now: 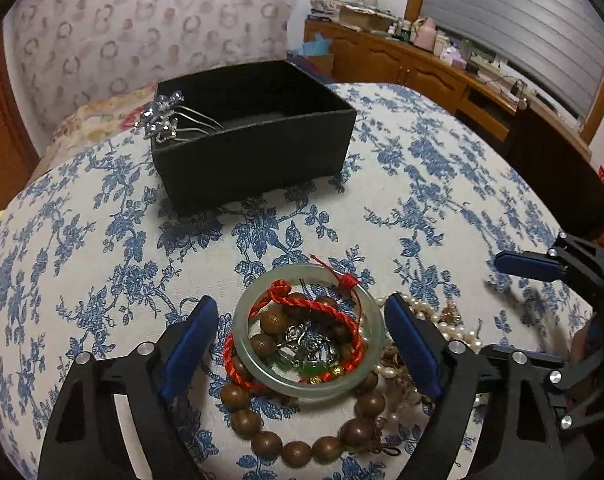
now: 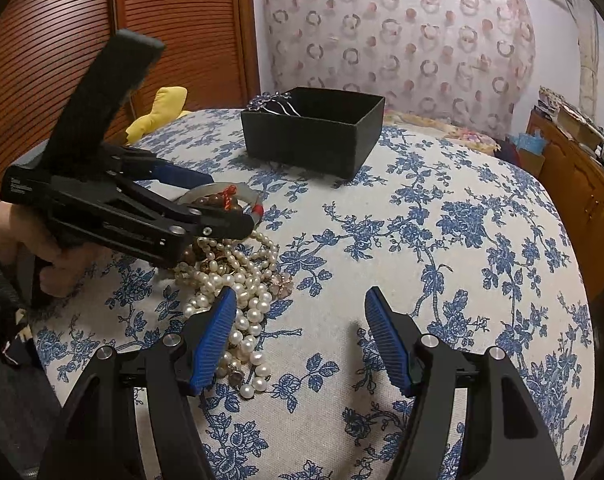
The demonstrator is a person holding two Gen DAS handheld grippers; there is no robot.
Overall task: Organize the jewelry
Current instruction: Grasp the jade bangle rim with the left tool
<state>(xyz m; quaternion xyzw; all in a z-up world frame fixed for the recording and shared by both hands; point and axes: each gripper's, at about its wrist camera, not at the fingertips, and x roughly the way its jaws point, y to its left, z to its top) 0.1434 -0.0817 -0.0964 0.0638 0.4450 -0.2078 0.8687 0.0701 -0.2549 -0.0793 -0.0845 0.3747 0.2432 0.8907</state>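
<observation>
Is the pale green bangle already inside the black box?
No, the green bangle lies on the tablecloth between the open left gripper's fingers, apart from the black box.

The right gripper hung open; pearl strands lay at its left finger.

Location type: a lived-in bedroom in a home; the work surface carries a blue floral cloth; beyond it hangs a sheer curtain printed with rings; a slatted wooden wardrobe door stands at one side; a low wooden cabinet along the wall holds bottles, boxes and stacked papers beneath a window with a closed roller shutter; a yellow cushion lies at the cloth's edge.
</observation>
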